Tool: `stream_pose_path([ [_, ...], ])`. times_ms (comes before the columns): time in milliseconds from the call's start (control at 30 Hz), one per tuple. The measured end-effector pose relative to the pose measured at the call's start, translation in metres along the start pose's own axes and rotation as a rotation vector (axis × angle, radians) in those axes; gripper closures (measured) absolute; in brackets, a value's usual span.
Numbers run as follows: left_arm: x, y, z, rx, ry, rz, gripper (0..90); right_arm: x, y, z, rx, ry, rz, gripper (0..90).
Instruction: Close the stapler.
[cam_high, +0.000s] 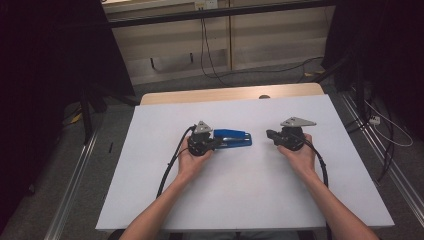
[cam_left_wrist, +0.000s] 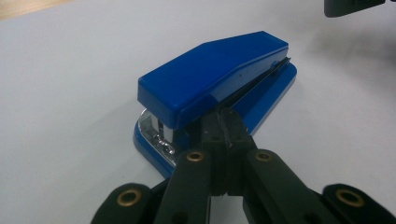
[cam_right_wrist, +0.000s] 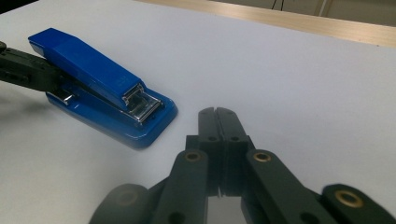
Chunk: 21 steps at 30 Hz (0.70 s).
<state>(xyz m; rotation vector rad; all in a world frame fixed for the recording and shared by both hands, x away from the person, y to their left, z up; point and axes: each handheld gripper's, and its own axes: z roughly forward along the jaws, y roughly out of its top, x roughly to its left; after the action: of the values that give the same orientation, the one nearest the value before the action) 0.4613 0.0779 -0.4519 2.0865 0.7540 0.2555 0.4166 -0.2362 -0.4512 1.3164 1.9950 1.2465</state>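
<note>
Both hands rest low on the table — left hand-held gripper pressed together against the blue stapler, right hand-held gripper pressed together, empty

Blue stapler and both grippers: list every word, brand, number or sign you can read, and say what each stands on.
None can be read.
Blue stapler: a faint embossed mark on its side, too small and blurred to read.
Left gripper and right gripper: no lettering visible.

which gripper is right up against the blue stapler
The left gripper: its shut jaws sit at the side of the blue stapler, by its hinged end. The right gripper, also shut, sits apart on the bare white table.
</note>
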Motion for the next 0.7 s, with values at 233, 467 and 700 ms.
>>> stream_pose_path([
  [233,0.0,0.001,-0.003,-0.003,-0.024,-0.041,85.1,-0.002,-0.001,-0.002,-0.011,0.009,0.017,79.9],
  [467,-0.004,0.001,-0.007,-0.007,-0.033,-0.033,77.4,-0.002,-0.002,-0.004,-0.005,0.021,0.031,64.1],
  [700,-0.007,0.002,-0.012,-0.009,-0.043,-0.041,66.9,0.002,-0.001,-0.003,-0.02,0.02,0.021,45.0],
])
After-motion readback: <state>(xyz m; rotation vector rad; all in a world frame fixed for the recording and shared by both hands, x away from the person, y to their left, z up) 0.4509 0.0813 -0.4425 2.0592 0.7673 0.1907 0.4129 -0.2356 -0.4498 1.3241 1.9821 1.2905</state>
